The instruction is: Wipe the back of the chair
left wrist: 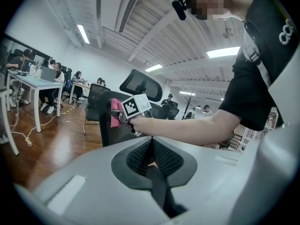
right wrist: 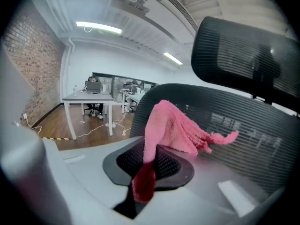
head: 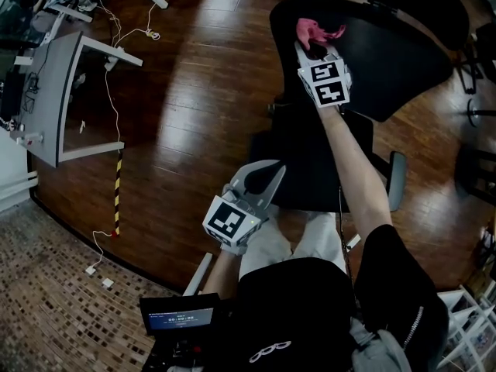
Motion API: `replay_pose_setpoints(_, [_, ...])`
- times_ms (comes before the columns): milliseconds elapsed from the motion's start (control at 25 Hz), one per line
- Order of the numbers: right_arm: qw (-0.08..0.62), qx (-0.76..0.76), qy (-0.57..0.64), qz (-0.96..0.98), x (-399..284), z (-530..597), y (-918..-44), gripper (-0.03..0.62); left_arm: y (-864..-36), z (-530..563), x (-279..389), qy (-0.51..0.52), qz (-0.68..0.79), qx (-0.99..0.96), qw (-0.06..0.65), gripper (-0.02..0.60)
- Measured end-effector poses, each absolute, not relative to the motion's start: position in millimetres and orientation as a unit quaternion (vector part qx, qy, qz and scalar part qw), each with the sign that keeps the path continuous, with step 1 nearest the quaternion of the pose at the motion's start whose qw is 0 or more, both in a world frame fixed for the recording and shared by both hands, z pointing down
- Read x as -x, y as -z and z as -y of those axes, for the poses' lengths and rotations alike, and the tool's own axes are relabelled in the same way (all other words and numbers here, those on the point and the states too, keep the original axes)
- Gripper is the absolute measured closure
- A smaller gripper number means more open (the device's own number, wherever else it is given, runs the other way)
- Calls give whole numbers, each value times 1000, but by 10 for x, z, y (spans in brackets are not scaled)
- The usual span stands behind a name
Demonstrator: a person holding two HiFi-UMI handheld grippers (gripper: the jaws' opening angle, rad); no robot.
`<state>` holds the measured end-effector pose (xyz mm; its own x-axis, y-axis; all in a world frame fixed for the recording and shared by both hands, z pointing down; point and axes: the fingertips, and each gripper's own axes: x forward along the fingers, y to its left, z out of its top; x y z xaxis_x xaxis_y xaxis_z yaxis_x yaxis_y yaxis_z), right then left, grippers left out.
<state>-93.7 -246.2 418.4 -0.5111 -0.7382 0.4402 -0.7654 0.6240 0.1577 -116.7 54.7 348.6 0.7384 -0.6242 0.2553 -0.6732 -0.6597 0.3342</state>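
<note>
Closest to our head camera are one small lit screen (head: 180,316) and, right of it, our own dark shirt (head: 310,316). At the far left of the head view stands one white table (head: 54,99), with thin cables trailing from it over the wooden floor (head: 194,91).

We hold two grippers. Our left gripper (head: 262,180) sits low, just above our knees and beside the front of the chair's seat, well apart from the chair's back. In its own view the left gripper (left wrist: 151,151) has its jaws pressed together with nothing between them.

Further right, our arm is stretched forward and the right gripper (head: 308,51) reaches the upper part of the backrest. In its own view the right gripper (right wrist: 150,165) has its jaws clamped on one pink cloth (right wrist: 173,125). A darker end of the cloth hangs back out of the jaws toward the camera. The rest rises out ahead of the jaws and spreads to the right, where it appears to lie against the mesh. From above, the cloth (head: 314,31) shows just past the jaw tips.

We count one black chair (head: 387,60). Its ribbed mesh back (right wrist: 243,121) fills the right of the right gripper view, and one headrest (right wrist: 243,50) sits above it.
</note>
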Motion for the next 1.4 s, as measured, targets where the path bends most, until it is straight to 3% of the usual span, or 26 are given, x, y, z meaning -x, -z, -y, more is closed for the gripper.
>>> replay_pose_setpoints(600, [188, -207, -51, 959, 2126, 1859, -4305, 554, -3462, -616, 1470, -61, 382, -898, 212, 591])
replay_pose_setpoints(880, [200, -366, -140, 898, 1122, 2353, -4620, 553, -3482, -638, 1349, -69, 376, -900, 210, 591])
replay_pose_setpoints(1400, [213, -420, -130, 873, -124, 2396, -4598, 553, -3404, -532, 542, -74, 323, -921, 205, 591])
